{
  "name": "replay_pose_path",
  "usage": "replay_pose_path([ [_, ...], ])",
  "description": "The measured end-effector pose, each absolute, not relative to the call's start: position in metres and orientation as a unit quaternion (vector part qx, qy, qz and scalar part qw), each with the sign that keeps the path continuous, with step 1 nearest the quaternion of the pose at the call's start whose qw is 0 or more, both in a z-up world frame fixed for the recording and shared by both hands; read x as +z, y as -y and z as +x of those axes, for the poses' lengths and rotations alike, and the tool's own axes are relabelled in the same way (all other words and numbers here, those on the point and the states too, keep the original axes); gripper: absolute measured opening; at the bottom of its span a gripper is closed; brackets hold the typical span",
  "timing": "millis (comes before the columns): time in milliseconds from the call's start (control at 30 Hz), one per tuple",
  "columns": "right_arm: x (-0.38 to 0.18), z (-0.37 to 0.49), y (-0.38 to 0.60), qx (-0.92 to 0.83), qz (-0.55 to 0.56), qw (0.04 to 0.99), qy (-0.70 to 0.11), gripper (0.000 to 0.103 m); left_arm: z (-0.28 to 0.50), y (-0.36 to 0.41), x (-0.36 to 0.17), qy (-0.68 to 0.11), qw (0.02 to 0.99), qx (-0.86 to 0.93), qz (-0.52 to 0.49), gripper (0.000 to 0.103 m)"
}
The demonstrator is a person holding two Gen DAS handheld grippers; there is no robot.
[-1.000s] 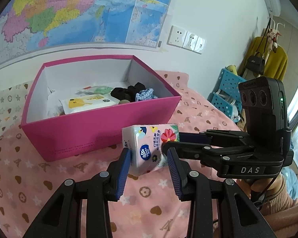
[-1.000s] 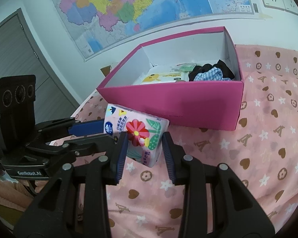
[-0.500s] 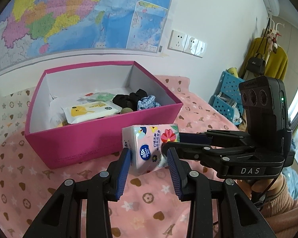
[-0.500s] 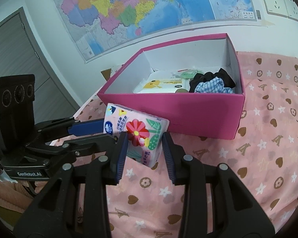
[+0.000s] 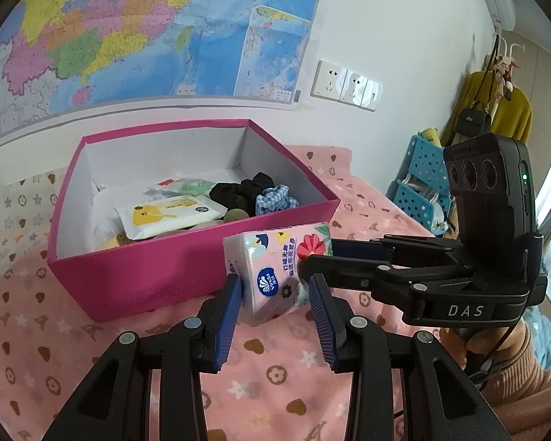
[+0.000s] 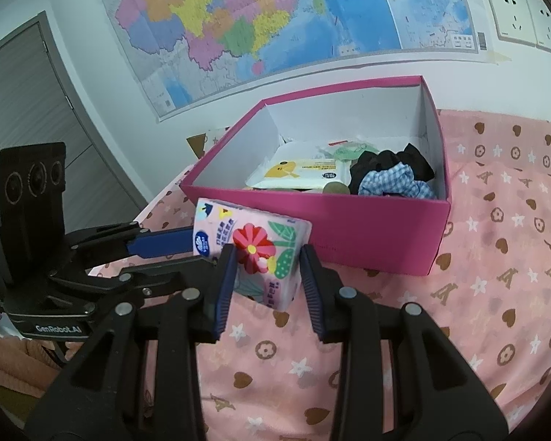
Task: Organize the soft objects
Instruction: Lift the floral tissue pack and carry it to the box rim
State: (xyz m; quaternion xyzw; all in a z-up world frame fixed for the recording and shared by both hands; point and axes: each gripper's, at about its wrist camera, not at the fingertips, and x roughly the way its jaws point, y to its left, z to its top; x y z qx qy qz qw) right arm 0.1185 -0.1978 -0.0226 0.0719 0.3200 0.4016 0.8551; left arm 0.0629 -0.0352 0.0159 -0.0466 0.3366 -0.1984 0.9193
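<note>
Already the pink box (image 5: 187, 275) holds wipes (image 5: 169, 217) and scrunchies (image 5: 253, 194); left tool (image 5: 275, 294) and right tool (image 6: 266, 268) both pinch the tissue pack (image 5: 275, 268) in front of it, above the bed, still to go in.

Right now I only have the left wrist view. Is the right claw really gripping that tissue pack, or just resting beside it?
Observer: Gripping. In the right wrist view both pads of the right claw press the flowered end of the tissue pack.
Operator: Anything left of the pink box that I can't see?
Observer: Yes, a grey door stands beside the wall map, outside your frame.
Operator: Any marking on the left claw?
Observer: The left claw reads GenRobot.AI on its side.
</note>
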Motion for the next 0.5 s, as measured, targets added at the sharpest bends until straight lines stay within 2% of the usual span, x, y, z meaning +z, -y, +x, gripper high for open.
replay_pose_path([
  [500,-0.0182,0.1233,0.1957,0.405,0.065,0.856,-0.315,0.039,0.0653,0.0327,0.0177,-0.331,0.922,-0.194,-0.046,0.038],
])
